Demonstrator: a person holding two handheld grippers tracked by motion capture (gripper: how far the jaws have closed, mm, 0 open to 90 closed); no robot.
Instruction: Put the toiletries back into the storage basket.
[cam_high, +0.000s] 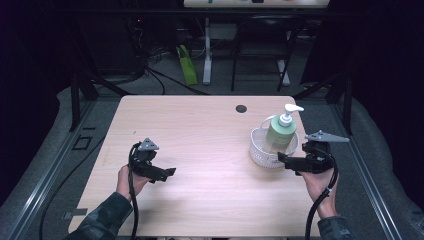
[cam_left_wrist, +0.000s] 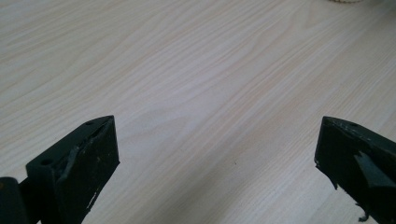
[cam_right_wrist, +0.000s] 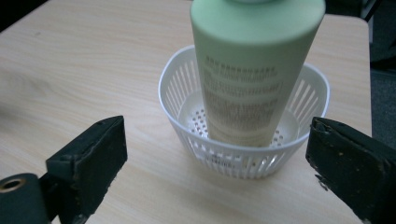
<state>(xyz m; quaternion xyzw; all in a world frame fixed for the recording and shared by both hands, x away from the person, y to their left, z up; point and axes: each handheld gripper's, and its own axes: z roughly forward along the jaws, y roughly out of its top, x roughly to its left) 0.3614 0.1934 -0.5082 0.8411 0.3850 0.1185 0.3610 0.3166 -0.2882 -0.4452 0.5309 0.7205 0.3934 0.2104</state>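
A pale green pump bottle (cam_high: 280, 134) stands upright inside a white slotted basket (cam_high: 261, 155) near the right edge of the wooden table (cam_high: 200, 145). Just beside the basket, the right gripper (cam_high: 286, 159) has its jaws spread wide, gripping nothing. Well apart, toward the left edge, the left gripper (cam_high: 167, 173) sits wide apart over bare wood.

- The left gripper (cam_high: 169, 172) is held low at the near left in the left hand (cam_high: 127, 181), its jaws spread wide with nothing between them.
- The right gripper (cam_high: 281, 157) is held at the right in the right hand (cam_high: 316, 184), pointed leftward, its jaws parted wide and clear of any contact.
- Both forearms are extended in from the near edge.
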